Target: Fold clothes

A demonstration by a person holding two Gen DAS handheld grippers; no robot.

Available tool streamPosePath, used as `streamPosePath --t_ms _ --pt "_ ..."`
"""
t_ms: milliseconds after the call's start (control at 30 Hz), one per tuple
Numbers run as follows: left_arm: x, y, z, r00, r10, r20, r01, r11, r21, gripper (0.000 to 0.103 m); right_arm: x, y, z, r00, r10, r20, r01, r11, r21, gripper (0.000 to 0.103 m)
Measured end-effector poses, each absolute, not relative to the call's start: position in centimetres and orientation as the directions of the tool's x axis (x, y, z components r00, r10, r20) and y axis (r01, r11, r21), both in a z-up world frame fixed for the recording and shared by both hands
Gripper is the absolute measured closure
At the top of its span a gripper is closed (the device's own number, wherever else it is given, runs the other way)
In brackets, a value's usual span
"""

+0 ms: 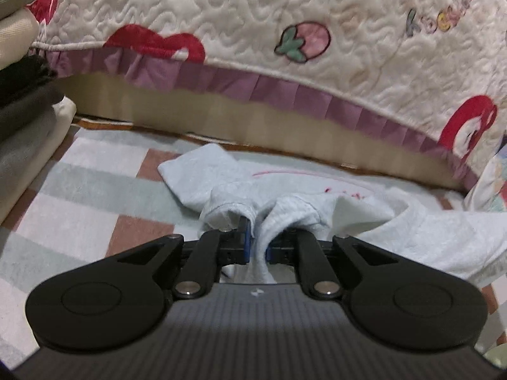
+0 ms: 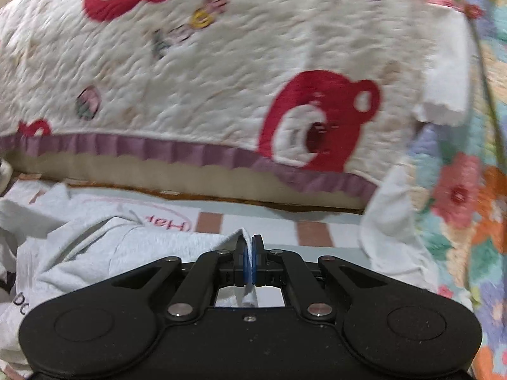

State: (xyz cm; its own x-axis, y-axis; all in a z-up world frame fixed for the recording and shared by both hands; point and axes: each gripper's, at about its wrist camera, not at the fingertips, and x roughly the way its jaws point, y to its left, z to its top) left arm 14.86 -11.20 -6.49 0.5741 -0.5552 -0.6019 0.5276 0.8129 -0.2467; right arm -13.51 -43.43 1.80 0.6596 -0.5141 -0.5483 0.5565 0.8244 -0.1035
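A pale grey-white garment (image 1: 412,221) with pink print lies crumpled on the checked bedsheet (image 1: 95,196). In the left wrist view my left gripper (image 1: 259,237) is shut on a bunched fold of it, and cloth hangs down between the blue pads (image 1: 246,237). In the right wrist view the same garment (image 2: 133,247) spreads to the left, with pink lettering near its far edge. My right gripper (image 2: 250,253) is shut on a thin edge of this garment, which shows as a white sliver between the pads (image 2: 242,259).
A quilted cream cover (image 1: 285,15) with red bears, strawberries and a purple frill (image 2: 158,150) hangs over a tan cushion behind the garment. Stacked folded items (image 1: 19,72) stand at the far left. A floral quilt (image 2: 469,205) fills the right side.
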Motion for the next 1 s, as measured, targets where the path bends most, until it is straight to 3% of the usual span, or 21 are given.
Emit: streamPosePath --t_ms 267,467,700,1000 --pt "15.1 -8.1 -4.1 0.613 -0.616 -0.495 0.514 0.786 -0.342 0.096 -16.2 -43.1 4.7 0.673 -0.583 -0.455 0.599 0.79 -0.127 0.101" --pt "15.0 -7.0 -3.9 0.614 -0.628 -0.477 0.499 0.778 -0.382 0.096 -17.6 -42.1 8.1 0.698 -0.612 -0.372 0.606 0.781 -0.149 0.101" --pt "13.4 -3.2 -0.5 0.717 -0.651 -0.249 0.495 0.727 -0.476 0.096 -20.7 -39.4 13.7 0.705 -0.67 -0.232 0.647 0.742 -0.178 0.101" --pt "12.3 0.2 4.1 0.76 -0.634 -0.141 0.5 0.709 -0.498 0.096 -22.8 -36.9 18.4 0.746 -0.646 -0.159 0.638 0.763 -0.103 0.101"
